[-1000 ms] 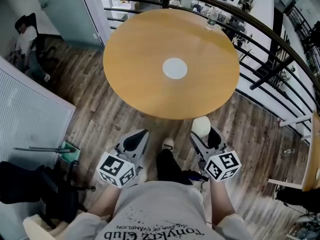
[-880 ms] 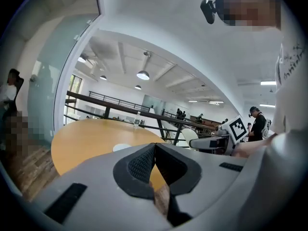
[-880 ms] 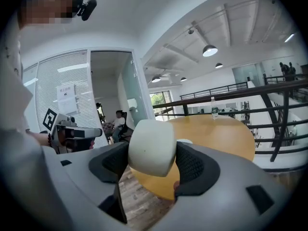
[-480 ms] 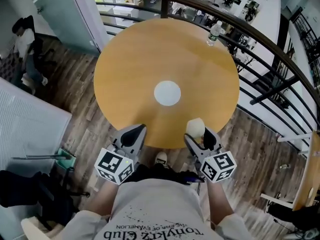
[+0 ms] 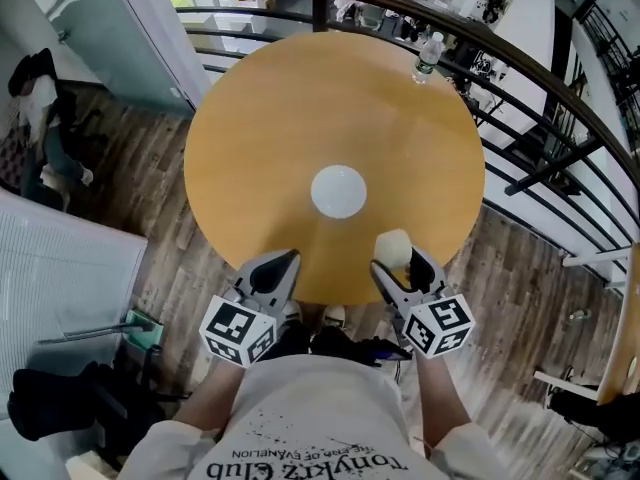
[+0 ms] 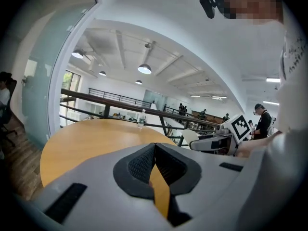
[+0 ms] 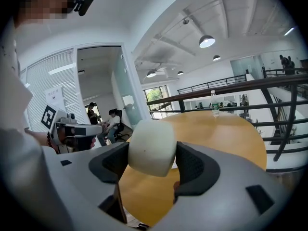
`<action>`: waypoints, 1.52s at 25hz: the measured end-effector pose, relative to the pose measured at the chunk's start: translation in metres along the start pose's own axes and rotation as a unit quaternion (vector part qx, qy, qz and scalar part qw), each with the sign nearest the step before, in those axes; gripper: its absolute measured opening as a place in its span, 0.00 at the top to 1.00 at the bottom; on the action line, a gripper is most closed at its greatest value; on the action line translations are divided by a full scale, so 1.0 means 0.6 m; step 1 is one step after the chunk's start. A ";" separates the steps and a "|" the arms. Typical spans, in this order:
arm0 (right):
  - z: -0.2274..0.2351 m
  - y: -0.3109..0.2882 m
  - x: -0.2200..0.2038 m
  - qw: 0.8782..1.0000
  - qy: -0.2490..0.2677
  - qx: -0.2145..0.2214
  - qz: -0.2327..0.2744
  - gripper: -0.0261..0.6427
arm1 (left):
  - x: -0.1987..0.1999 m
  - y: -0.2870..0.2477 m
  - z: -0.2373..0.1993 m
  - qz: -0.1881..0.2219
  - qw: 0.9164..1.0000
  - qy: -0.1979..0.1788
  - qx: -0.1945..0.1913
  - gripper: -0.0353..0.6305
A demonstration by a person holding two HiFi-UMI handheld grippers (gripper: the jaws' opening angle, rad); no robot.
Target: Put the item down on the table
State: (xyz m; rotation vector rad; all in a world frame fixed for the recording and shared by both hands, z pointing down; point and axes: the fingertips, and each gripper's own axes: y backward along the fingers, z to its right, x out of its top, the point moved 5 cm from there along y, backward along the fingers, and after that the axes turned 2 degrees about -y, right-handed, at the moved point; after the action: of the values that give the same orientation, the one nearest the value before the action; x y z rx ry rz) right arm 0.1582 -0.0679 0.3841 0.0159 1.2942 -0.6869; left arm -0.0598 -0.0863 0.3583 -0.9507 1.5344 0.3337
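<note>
The right gripper clamps a pale, rounded block above the near edge of a round wooden table. The left gripper, jaws pressed together and empty, hovers alongside. A water bottle stands at the far rim.

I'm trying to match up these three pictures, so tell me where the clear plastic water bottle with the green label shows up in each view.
Head view: the clear plastic water bottle stands at upper right, at the far edge of the round wooden table.
Left gripper view: the bottle is just left of centre, at the tabletop's far edge.
Right gripper view: the bottle is right of centre, at the far edge.
Shared landmark: the round wooden table.
</note>
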 end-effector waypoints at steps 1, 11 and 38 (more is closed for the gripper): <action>0.000 -0.007 0.000 1.000 0.000 -0.002 -0.001 0.48 | 0.000 -0.003 -0.005 -0.003 1.000 -0.002 -0.002 0.91; 0.023 -0.104 0.000 0.999 0.022 -0.017 -0.041 0.48 | -0.011 -0.049 -0.071 -0.024 1.000 -0.006 -0.015 0.91; 0.130 -0.360 -0.110 0.983 0.030 -0.032 -0.178 0.48 | -0.069 -0.128 -0.161 -0.061 0.998 0.012 -0.013 0.91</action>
State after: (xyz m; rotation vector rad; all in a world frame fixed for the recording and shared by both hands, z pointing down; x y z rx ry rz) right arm 0.1170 -0.2412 0.5439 -0.2540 1.3917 -0.9555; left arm -0.0742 -0.1852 0.4417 -1.0663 1.4895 0.2571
